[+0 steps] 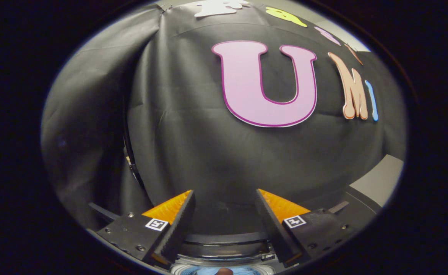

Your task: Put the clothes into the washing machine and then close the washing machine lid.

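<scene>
My gripper [224, 192] is open, with nothing between its fingers, and it faces the black cloth wall [193, 126] close ahead. Below and behind the fingertips lies a dark curved edge [224, 240] that looks like part of the washing machine's top. Under it a pale round rim [178, 269] shows, with something blue [205, 271] inside. I cannot tell whether the blue thing is clothing. The rest of the machine is hidden beneath the fingers.
A grey flat surface [380, 179] lies beyond the right finger, with a dark edge [357, 200] in front of it. The cloth hangs in a deep fold [94, 114] beyond the left finger.
</scene>
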Demonstrator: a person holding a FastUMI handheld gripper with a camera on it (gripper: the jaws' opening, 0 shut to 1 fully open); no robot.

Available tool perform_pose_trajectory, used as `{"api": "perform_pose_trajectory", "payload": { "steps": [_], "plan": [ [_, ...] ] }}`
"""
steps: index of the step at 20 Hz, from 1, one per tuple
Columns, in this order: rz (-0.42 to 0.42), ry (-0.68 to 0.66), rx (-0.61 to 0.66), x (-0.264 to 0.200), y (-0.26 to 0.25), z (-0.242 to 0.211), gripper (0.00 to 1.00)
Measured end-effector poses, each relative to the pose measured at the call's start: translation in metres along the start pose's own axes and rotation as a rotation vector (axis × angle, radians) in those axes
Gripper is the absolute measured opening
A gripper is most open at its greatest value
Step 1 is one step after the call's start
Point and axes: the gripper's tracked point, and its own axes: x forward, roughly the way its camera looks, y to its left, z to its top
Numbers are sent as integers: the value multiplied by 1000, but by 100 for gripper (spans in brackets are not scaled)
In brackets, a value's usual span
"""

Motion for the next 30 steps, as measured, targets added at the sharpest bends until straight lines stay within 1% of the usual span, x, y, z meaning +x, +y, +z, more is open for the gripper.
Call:
{"api": "perform_pose_trajectory", "payload": {
  "steps": [8, 18, 21, 24, 30],
  "plan": [
    [-14, -12, 0, -28, -2, -6, 94],
    [-1, -25, 11, -55, -3, -14, 94],
    [0, -18, -4, -64, -2, -18, 94],
    [-3, -11, -5, -76, -2, -25, 93],
    [-9, -54, 8, -104, -4, -42, 94]
  ]
}}
